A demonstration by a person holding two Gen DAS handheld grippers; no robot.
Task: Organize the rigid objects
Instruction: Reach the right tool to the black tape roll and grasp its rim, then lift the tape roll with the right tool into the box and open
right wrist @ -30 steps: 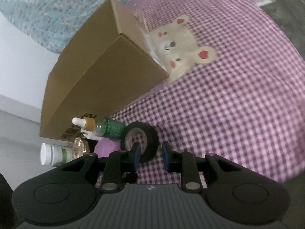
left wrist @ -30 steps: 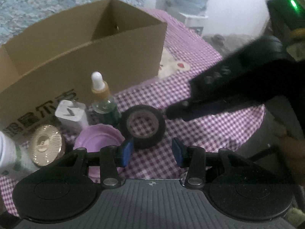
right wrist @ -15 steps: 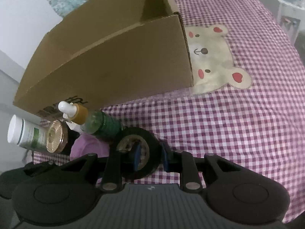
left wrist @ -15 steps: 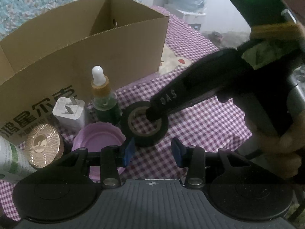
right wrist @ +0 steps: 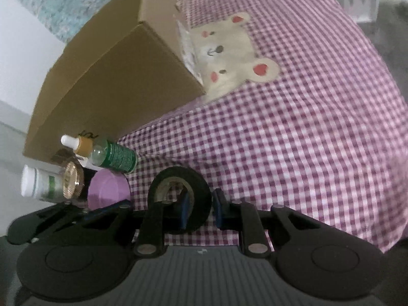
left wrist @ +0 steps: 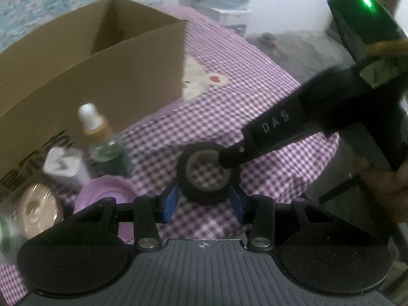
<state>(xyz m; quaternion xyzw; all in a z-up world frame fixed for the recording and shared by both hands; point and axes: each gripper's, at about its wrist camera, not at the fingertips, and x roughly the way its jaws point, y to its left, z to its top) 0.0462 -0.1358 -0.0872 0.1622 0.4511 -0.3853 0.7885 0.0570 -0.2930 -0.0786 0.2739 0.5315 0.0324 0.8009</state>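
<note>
Cardboard at ten o'clock of the left wrist view: an open box (left wrist: 89, 81) standing on the checked cloth (left wrist: 216, 117) of the table. Below it, from nine round to seven o'clock, a crowded cluster: gold cap (left wrist: 33, 209), white plug (left wrist: 63, 163), green dropper bottle (left wrist: 107, 150), pink lid (left wrist: 102, 191).

Next, just below centre toward six o'clock, the black tape roll (left wrist: 201, 193), flanked by the left tool (left wrist: 204, 199). Half spread, one blue pad on each side of the roll, close to it but not clearly pressing. Reaching in from three o'clock, the right tool (left wrist: 229, 158), its tip on the roll's rim.

From the right wrist view, at six o'clock: right tool (right wrist: 201, 207) pinching the wall of the tape roll (right wrist: 178, 172), one pad inside the core and the other outside, jaws having just been closing with that wall between them.

Judged to be the pick-up step. Best done as follows:
- Keep the pinch firm.
- Ease the left tool back toward six o'clock so its pads do not drag.
- Lift straight up before swinging toward ten o'clock and over the box wall.
- Stay clear of the dropper bottle at nine o'clock of the roll, since it probably tips easily.

As for looks: matte black, thick-walled, with a pale inner core and cloth checks visible through the hole. Possibly tipped a little off the cloth, hard to tell.
</note>
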